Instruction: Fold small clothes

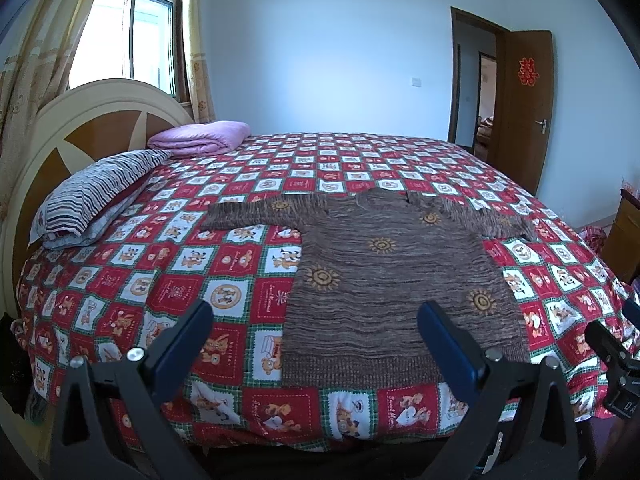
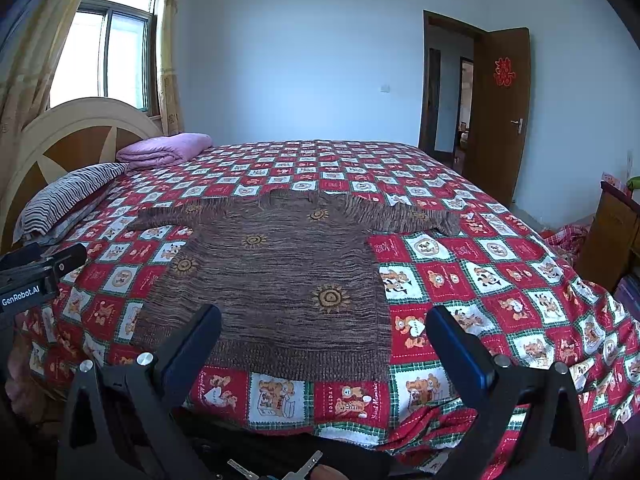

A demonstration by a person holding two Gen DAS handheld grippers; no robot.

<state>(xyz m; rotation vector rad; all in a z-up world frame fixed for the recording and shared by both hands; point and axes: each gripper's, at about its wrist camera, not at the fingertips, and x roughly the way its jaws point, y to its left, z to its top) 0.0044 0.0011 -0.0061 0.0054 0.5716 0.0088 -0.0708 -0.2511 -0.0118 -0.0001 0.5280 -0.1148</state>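
Sweater spread flat on the bed, both grippers held wide apart and empty.

The left gripper (image 1: pixel 316 324) and right gripper (image 2: pixel 324 328) are kept above the hem; just beyond the fingers the brown sweater (image 1: pixel 384 280) lies on the quilt (image 1: pixel 168 264). Probably a sleeve (image 1: pixel 244 216), farther ahead, should be pinched near its cuff first and carried inward across the body.

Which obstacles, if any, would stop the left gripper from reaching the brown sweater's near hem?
Probably none. The left gripper is open and empty, the brown sweater lies flat on the checked bedspread, and its near hem lies just ahead of the gripper with nothing between.
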